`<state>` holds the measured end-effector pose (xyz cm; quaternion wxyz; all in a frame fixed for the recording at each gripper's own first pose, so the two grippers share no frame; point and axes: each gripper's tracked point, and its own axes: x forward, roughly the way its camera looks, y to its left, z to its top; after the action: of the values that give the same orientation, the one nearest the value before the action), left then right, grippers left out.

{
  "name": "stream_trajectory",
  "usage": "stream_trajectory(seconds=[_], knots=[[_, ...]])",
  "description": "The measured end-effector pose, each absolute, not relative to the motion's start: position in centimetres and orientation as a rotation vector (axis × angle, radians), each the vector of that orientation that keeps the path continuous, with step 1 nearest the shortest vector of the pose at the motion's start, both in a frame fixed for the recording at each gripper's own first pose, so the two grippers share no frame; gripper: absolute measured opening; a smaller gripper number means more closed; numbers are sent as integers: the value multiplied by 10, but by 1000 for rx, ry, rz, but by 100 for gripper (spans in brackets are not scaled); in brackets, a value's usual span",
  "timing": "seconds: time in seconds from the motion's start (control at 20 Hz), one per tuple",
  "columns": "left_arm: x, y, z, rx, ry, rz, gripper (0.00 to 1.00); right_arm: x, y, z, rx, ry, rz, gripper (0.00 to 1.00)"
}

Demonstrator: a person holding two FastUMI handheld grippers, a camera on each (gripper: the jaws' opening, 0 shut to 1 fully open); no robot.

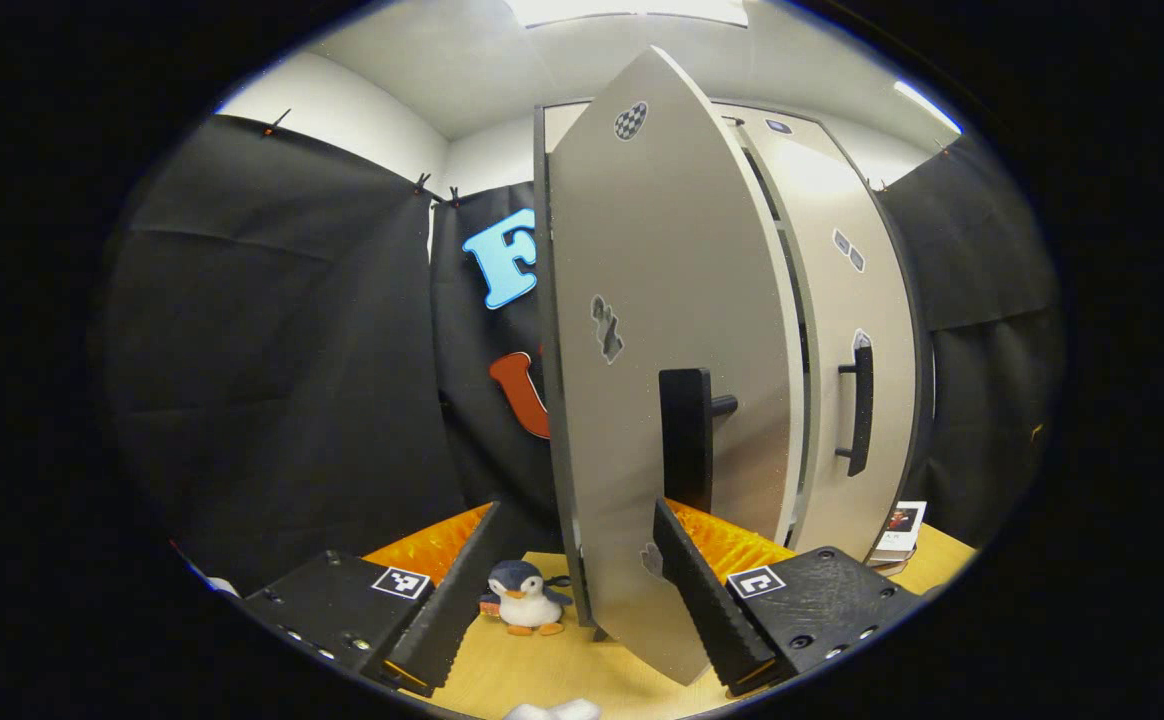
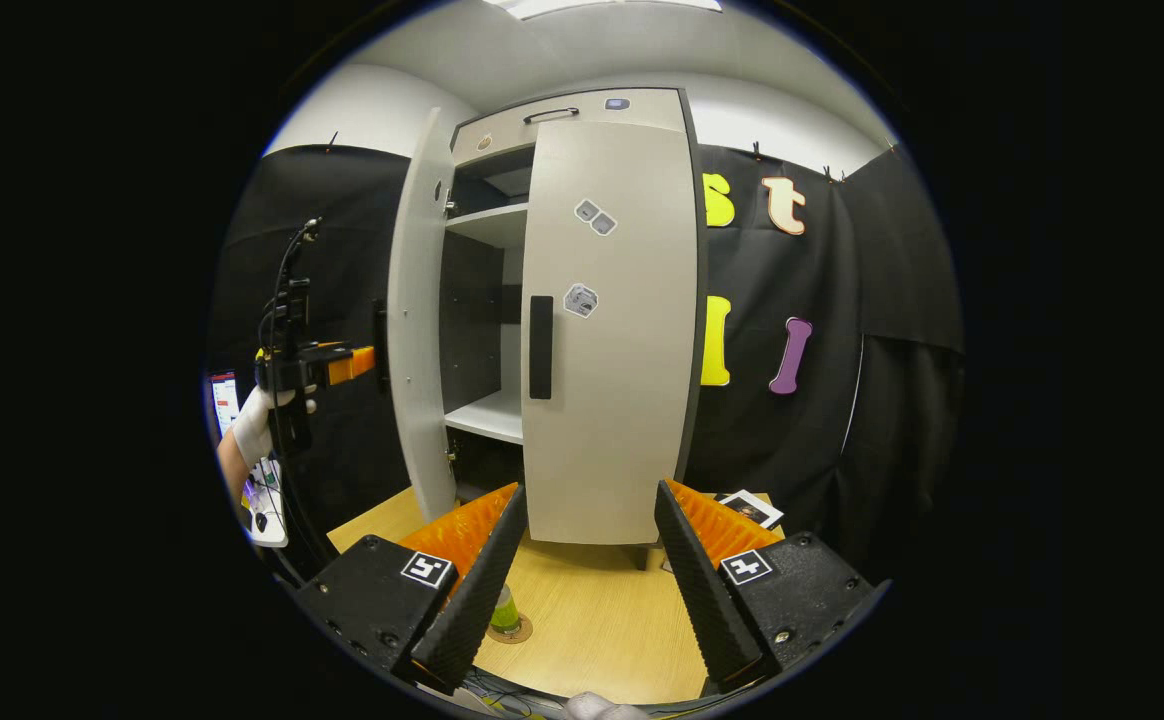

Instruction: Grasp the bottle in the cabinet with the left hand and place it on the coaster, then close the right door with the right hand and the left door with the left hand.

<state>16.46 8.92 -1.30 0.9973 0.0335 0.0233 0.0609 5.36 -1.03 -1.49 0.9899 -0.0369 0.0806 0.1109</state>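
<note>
One cabinet (image 2: pixel 562 320), two doors: right door (image 2: pixel 610 330) closed, left door (image 1: pixel 662 380) ajar. One bottle (image 2: pixel 504 610) on coaster (image 2: pixel 514 632), worktop (image 2: pixel 582 620). Left claw (image 1: pixel 562 590), right claw (image 2: pixel 582 580) both released, empty.

One cabinet (image 2: pixel 562 320) with two doors (image 2: pixel 607 330), two door handles (image 1: pixel 857 410), one bottle (image 2: pixel 504 610), one coaster (image 2: pixel 514 633), one toy penguin (image 1: pixel 525 597).

I see pale grey cabinet doors (image 2: pixel 607 330) with black handles (image 2: pixel 540 347), light wood desk (image 2: pixel 592 620), green bottle (image 2: pixel 504 608), navy-and-white penguin toy (image 1: pixel 525 597)
</note>
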Motion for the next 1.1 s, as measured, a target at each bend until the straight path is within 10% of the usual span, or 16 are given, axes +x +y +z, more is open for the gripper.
stream_trajectory(seconds=[1.1], knots=[[57, 48, -27, 44, 68, 13, 96, 32, -11, 3, -21, 78, 49, 80]])
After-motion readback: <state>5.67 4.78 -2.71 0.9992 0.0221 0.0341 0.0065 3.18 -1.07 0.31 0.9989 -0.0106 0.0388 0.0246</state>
